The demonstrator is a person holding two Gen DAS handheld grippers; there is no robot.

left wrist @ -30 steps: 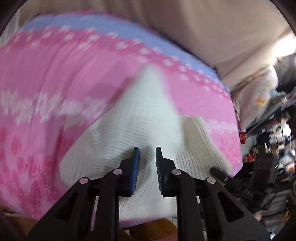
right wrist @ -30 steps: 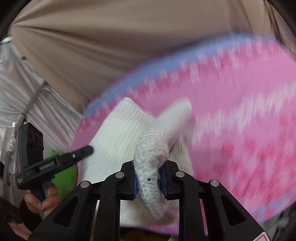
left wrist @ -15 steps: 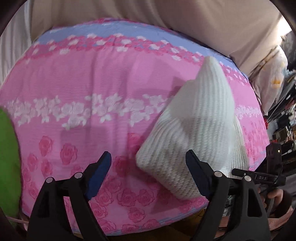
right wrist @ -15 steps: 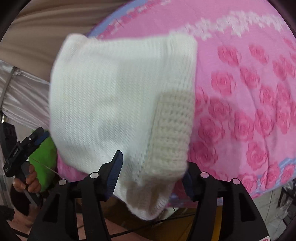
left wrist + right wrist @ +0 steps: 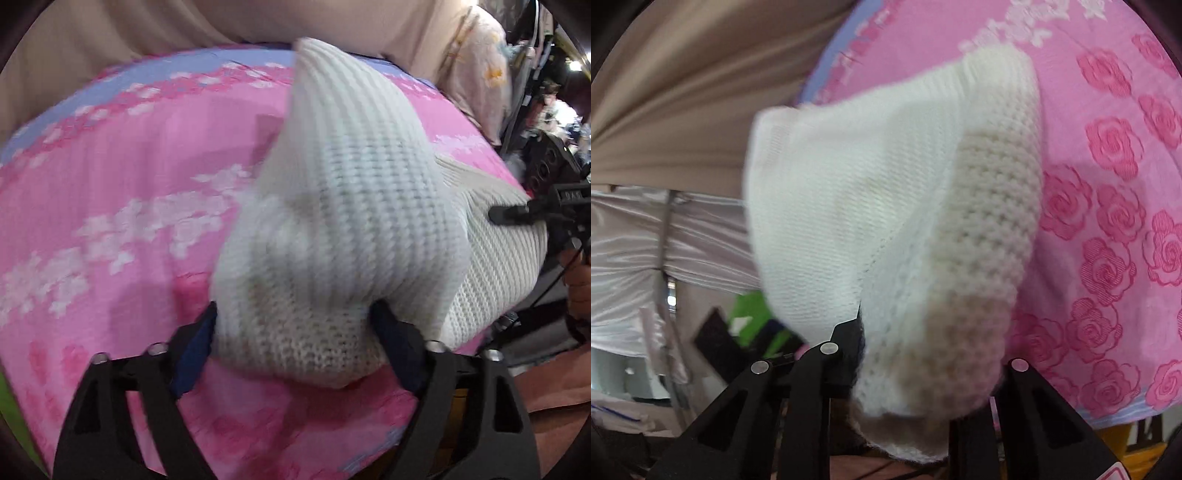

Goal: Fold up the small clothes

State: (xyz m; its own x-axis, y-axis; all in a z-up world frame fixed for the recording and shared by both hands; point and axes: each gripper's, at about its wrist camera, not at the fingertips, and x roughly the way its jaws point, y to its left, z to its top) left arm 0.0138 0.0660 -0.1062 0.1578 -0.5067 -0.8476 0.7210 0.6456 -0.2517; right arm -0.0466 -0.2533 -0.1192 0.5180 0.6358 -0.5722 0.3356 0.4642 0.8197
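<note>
A small white knitted garment (image 5: 354,206) lies folded on a pink rose-patterned cloth (image 5: 129,206). My left gripper (image 5: 295,332) is open, its jaws wide apart on either side of the garment's near corner. In the right wrist view the garment (image 5: 886,206) fills the middle, its coarse-knit band toward the right. My right gripper (image 5: 923,354) is open with the garment's near end between its jaws, which hides the right fingertip. The right gripper (image 5: 517,214) also shows at the right edge of the left wrist view, touching the garment's far side.
The pink cloth (image 5: 1108,184) has a pale blue border at its edges. A beige curtain (image 5: 683,92) hangs behind. A green item (image 5: 753,317) sits beyond the cloth's left edge. Cluttered shelves (image 5: 554,92) stand at the right.
A second ago the right gripper was shut on the garment and the left was nearly shut; both then opened wide. Both have now moved in around the garment's ends.
</note>
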